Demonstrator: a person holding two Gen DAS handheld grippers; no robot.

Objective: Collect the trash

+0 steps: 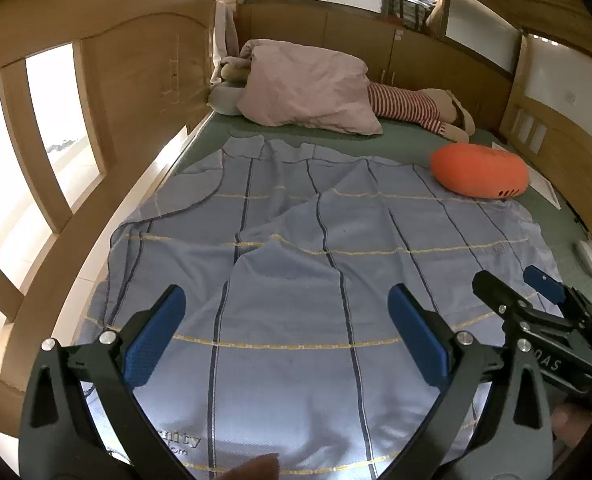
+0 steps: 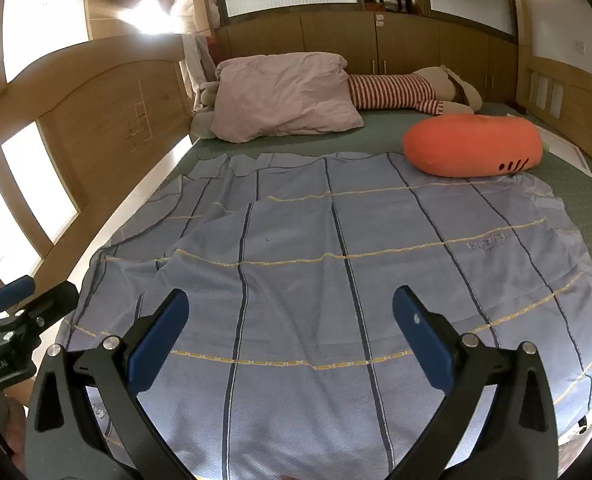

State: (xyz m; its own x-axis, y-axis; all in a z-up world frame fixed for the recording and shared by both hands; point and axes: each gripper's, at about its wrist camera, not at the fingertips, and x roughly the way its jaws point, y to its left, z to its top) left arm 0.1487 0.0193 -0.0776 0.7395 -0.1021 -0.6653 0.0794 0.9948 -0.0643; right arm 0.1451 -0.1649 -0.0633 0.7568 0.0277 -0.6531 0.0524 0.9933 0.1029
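My left gripper (image 1: 286, 300) is open and empty, held above a light blue checked blanket (image 1: 296, 280) spread on a bed. My right gripper (image 2: 290, 304) is also open and empty above the same blanket (image 2: 335, 280). The right gripper also shows at the right edge of the left wrist view (image 1: 511, 284); the left gripper shows at the left edge of the right wrist view (image 2: 36, 288). No piece of trash is plainly visible on the blanket. A small white object (image 1: 591, 258) lies on the green sheet at the bed's right side; I cannot tell what it is.
A pink pillow (image 1: 307, 88) (image 2: 288, 96), a striped plush toy (image 1: 411, 108) (image 2: 395, 92) and an orange cushion (image 1: 479, 170) (image 2: 471, 144) lie at the far end. A wooden bed rail (image 1: 56, 160) (image 2: 76, 140) runs along the left; wooden cabinets (image 2: 375, 44) stand behind.
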